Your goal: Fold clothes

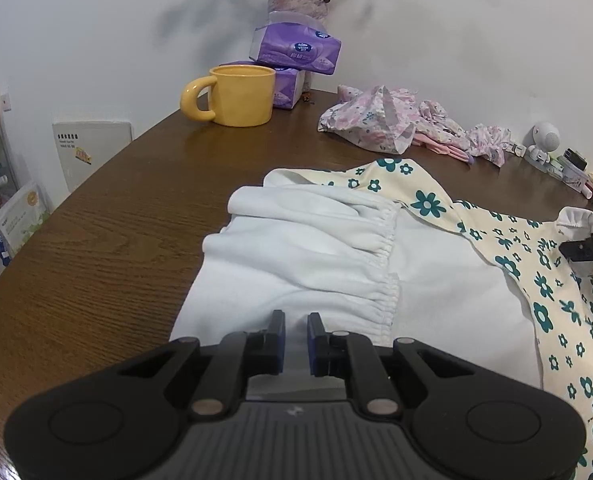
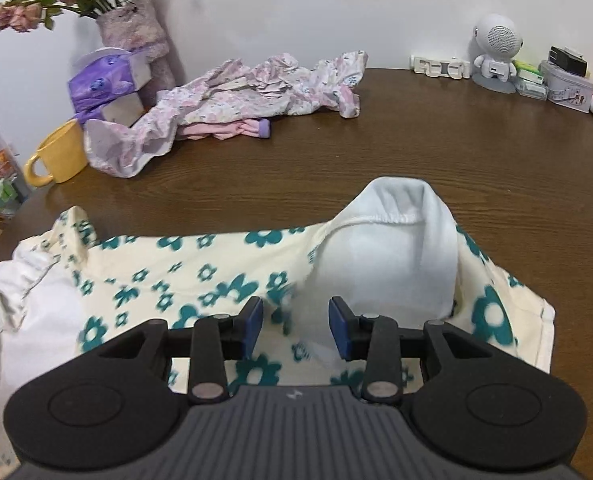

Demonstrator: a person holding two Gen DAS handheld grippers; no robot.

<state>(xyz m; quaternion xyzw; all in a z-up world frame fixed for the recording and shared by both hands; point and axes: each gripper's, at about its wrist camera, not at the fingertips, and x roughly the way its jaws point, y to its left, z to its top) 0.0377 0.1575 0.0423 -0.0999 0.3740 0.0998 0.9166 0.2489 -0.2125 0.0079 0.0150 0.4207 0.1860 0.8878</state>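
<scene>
Between the left gripper's [image 1: 296, 338] jaws runs a narrow gap with white cloth showing through it; whether they pinch that cloth I cannot tell. The right gripper's [image 2: 296, 330] jaws stand clearly apart, holding nothing, hovering over the flowered garment [image 2: 200, 276]. Its white sleeves, one [image 1: 316, 248] by the left gripper and one [image 2: 396, 256] by the right, lie turned in over the body, so the folding looks begun but not finished. Farther back on the bench [image 2: 336, 160], a pink flowered garment [image 2: 248, 88] sits crumpled, seemingly untouched, near a yellow mug [image 1: 236, 94].
</scene>
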